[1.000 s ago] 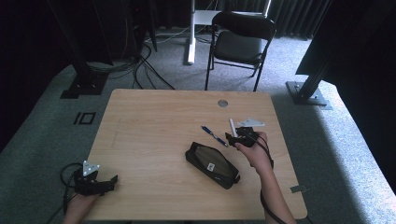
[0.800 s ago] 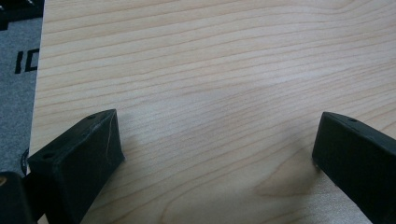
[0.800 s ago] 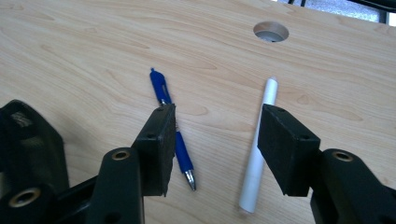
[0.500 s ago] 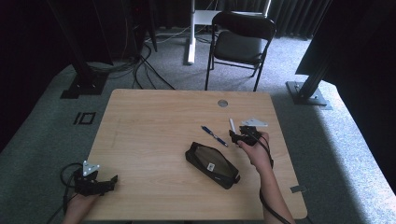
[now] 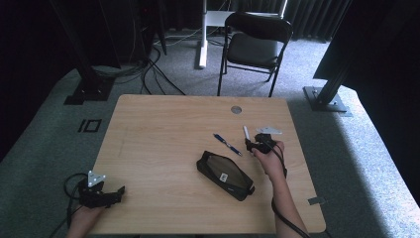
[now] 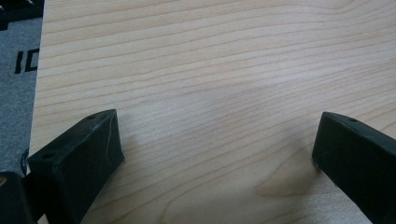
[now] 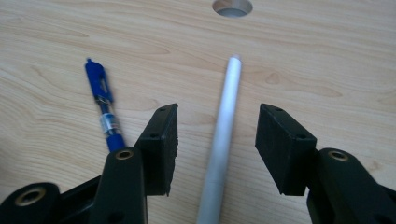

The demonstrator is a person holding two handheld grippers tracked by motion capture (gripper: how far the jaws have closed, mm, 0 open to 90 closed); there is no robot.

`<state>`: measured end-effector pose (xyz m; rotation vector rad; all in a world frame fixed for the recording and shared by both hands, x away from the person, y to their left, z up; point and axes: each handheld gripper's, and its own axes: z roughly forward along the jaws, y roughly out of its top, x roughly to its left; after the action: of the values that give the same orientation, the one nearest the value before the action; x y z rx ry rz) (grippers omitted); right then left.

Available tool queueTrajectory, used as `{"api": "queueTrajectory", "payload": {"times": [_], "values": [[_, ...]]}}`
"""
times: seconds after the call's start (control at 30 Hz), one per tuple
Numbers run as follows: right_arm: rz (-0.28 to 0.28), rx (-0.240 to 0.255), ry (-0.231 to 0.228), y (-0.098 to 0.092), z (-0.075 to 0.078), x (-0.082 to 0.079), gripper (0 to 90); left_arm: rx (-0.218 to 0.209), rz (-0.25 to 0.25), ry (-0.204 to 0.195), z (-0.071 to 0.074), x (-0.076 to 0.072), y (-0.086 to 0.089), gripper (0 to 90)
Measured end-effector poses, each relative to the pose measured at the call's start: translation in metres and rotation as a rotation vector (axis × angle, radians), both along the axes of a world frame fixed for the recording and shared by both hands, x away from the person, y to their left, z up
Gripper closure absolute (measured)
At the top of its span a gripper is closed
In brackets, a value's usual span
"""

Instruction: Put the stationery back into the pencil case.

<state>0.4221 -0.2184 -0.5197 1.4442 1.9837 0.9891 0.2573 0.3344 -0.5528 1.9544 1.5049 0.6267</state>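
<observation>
Right gripper [image 7: 217, 140] is low over the table [image 5: 163, 134], jaws spread on either side of the white pen [image 7: 223, 135] — pads not touching it, gap visible on both sides. The jaws have just been closing a little, pen between them. White pen lies flat on the wood, far end pointing toward the round grommet hole [image 7: 232, 6]. Blue pen [image 7: 103, 112] lies just beside the one jaw, outside it, apart from the white one. In the high view the black pouch [image 5: 225, 175] sits nearer the person, close to that forearm. Left gripper [image 6: 219, 154] rests at the table's near left corner — jaws wide apart, bare wood between them.
</observation>
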Motion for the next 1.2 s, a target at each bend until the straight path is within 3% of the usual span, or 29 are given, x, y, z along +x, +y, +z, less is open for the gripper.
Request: {"api": "queueTrajectory", "payload": {"times": [1.2], "values": [[-0.053, -0.041, 0.072, 0.008, -0.027, 0.023, 64.5, 0.000, 0.000, 0.000, 0.000, 0.000, 0.000, 1.8]]}}
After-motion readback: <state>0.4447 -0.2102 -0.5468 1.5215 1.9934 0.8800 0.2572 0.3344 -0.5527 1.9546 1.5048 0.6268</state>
